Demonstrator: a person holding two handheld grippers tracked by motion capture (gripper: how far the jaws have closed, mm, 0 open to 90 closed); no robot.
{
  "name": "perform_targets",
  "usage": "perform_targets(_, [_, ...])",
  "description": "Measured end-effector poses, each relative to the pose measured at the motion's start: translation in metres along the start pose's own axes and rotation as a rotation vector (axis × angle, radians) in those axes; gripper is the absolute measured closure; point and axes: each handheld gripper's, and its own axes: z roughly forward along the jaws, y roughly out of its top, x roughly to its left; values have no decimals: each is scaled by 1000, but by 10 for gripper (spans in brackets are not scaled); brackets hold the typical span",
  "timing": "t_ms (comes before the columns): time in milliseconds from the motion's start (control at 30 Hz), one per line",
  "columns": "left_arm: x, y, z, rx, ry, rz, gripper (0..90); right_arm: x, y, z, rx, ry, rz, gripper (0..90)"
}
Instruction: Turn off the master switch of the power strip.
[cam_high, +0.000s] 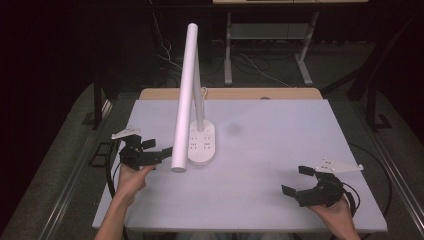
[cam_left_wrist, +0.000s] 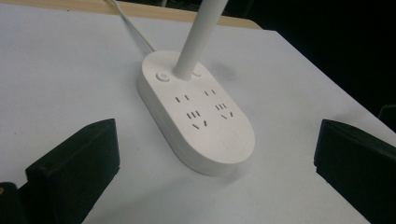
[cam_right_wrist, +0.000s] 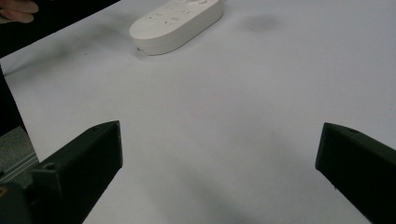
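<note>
A white desk lamp stands left of the table's middle: its oval base (cam_high: 202, 143) carries several sockets, and a long white tube head (cam_high: 183, 97) slants over it on a stem. My left gripper (cam_high: 157, 149) is open just left of the base, beside the tube's low end, and touches neither. In the left gripper view the base (cam_left_wrist: 196, 122) lies ahead between the wide-apart jaws of that gripper (cam_left_wrist: 215, 136), with a round button (cam_left_wrist: 163, 76) by the stem (cam_left_wrist: 198, 37). My right gripper (cam_high: 296, 180) is open at the front right, holding nothing. The right gripper view shows its jaws (cam_right_wrist: 219, 135) spread over bare table, the base (cam_right_wrist: 175, 21) far off.
The pale table top (cam_high: 280, 135) has a wooden strip (cam_high: 240, 93) along its far edge. The lamp's white cord (cam_left_wrist: 135, 32) runs off the back. Table legs and cables (cam_high: 260, 65) sit on the dark floor behind. A hand (cam_right_wrist: 16, 9) shows at the right gripper view's top left.
</note>
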Motion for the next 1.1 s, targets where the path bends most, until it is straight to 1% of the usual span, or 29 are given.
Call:
perform_targets(233, [-12,-15,-4,-18,-23,17,0,0,0,1,1,0,-6,0])
perform_targets(300, [-16,-19,-4,-14,-22,31,0,0,0,1,1,0,-6,0])
perform_targets(367, [-20,-23,-4,-18,-29,38,0,0,0,1,2,-1,-12,0])
perform_targets(433, [-25,-27,-4,-19,-37,53,0,0,0,1,3,-1,-12,0])
perform_targets(500, [-29,-31,-4,-18,-33,70,0,0,0,1,4,0,-14,0])
perform_targets(533, [-31,-33,-4,-20,-38,84,0,0,0,1,5,0,-14,0])
perform_targets(633, [-36,-38,-4,-18,-50,105,0,0,-1,1,7,1,-10,0])
perform_targets(833, [-45,-45,-4,-14,-63,156,0,1,-1,2,15,7,-5,0])
perform_targets(933, [-47,-49,-1,1,-65,187,0,1,-1,2,19,8,-5,0])
perform_targets(1100, [-51,-54,3,21,-75,211,0,1,-2,1,19,11,-3,0])
